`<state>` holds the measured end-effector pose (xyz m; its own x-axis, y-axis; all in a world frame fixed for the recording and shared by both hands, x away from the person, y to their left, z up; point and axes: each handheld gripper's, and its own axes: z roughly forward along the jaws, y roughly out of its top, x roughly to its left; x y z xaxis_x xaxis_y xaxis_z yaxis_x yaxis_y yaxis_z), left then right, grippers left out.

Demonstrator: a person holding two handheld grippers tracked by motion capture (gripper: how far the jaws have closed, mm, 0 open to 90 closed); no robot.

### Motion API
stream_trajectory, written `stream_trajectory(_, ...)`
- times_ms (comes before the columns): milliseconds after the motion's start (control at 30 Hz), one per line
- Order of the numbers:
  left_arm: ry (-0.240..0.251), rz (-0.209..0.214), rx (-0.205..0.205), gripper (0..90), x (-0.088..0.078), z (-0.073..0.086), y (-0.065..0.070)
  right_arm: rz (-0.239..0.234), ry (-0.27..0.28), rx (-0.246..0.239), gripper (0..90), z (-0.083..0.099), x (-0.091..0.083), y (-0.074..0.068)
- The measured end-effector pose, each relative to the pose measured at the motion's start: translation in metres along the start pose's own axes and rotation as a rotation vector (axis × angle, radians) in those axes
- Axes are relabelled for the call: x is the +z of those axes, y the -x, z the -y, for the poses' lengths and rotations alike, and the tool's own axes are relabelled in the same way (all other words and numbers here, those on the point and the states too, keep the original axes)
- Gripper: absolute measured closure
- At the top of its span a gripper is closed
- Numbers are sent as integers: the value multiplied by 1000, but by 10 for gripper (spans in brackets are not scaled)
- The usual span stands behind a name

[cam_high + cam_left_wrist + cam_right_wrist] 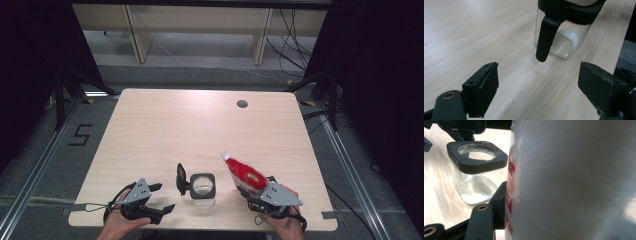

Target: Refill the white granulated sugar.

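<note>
A clear glass jar (202,189) with a square black rim stands near the table's front edge, its hinged black lid (181,179) flipped open to the left. A little white powder lies at its bottom (474,195). My right gripper (251,189) is shut on a red and white pouch (245,172), which tilts with its white spout up and to the left, just right of the jar. One pad (500,205) presses on the pouch (574,180); the other is hidden behind it. My left gripper (162,196) stands open and empty left of the jar (562,32), pointing at the lid (546,37).
The light wooden table (200,125) has a round cable hole (242,104) at the back right. Both hands sit at the front edge. Pale wooden furniture legs and loose cables lie on the floor beyond the table, with dark curtains at both sides.
</note>
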<state>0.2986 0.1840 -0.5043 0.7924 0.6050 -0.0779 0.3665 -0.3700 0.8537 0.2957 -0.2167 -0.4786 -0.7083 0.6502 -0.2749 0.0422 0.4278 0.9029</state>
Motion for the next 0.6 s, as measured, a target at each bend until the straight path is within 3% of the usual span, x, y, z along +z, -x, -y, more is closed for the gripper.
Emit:
stream_trajectory(133,-8,0,9,162,-1,0,-1,32,-11,-90,416,-6,-7,-5)
stream_trajectory(233,-4,7,20,163,0,0,-1,42,-25,-102,416,-8,-14,-12)
stream_trajectory(333,2,3,1,162,0,0,0,69,-49,-169,417,-12,-19,-17)
stream_trajectory(400,2,4,3,162,0,0,0,83,-57,-189,417,-13,-22,-19)
stream_trajectory(467,-7,6,24,163,0,0,-2,100,-69,-232,417,-16,-24,-21)
stream_trajectory(600,-8,7,22,162,0,0,-1,139,-96,-319,418,-19,-27,-25)
